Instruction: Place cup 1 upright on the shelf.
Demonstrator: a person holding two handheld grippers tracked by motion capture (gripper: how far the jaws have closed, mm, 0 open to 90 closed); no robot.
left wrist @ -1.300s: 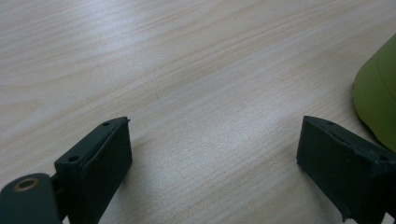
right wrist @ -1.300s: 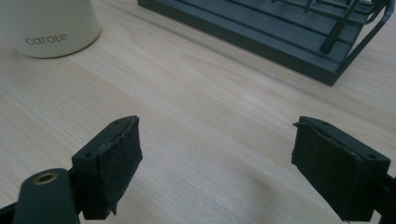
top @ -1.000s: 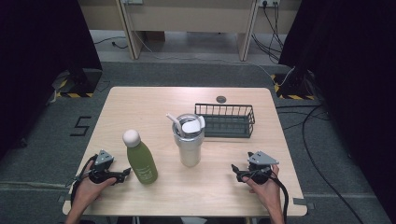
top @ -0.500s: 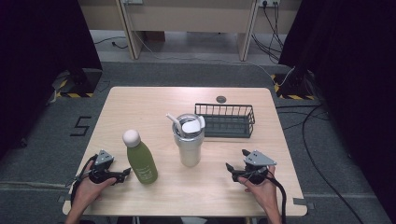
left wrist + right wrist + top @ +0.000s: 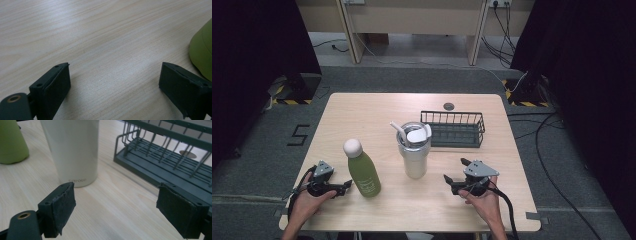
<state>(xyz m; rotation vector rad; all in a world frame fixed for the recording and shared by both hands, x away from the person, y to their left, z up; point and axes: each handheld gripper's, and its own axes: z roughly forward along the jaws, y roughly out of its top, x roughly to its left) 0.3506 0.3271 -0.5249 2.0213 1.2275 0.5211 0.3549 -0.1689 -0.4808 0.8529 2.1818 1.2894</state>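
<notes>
The right gripper (image 5: 456, 173) is sitting low over the near right part of the wooden table (image 5: 372, 112), held in the person's right hand (image 5: 482, 199), with its jaws spread wide and nothing between them. In the right gripper view (image 5: 116, 207) those jaws are pointing toward the white tumbler (image 5: 72, 150), which is standing upright just ahead and to the left of the gap, apart from both pads. In the high view the tumbler (image 5: 414, 156) is standing near the middle of the table, with a grey lid and a white handle or straw sticking out at its top. Behind it and to the right, the dark wire basket (image 5: 453, 129) is resting on the table, near the tumbler but not touching it; in the right gripper view its wire wall (image 5: 160, 147) is rising behind the right jaw.

The left gripper (image 5: 343, 186) is lying at the near left edge, held in the left hand (image 5: 307, 200), its jaws likewise parted and gripping nothing. Its tips are resting just beside the base of the green bottle (image 5: 363, 169), which is standing upright with a pale rounded cap, left of the tumbler. In the left gripper view (image 5: 113, 82) the bottle's green side (image 5: 202, 52) is showing just beyond the right jaw, and bare wood is lying between the pads.
</notes>
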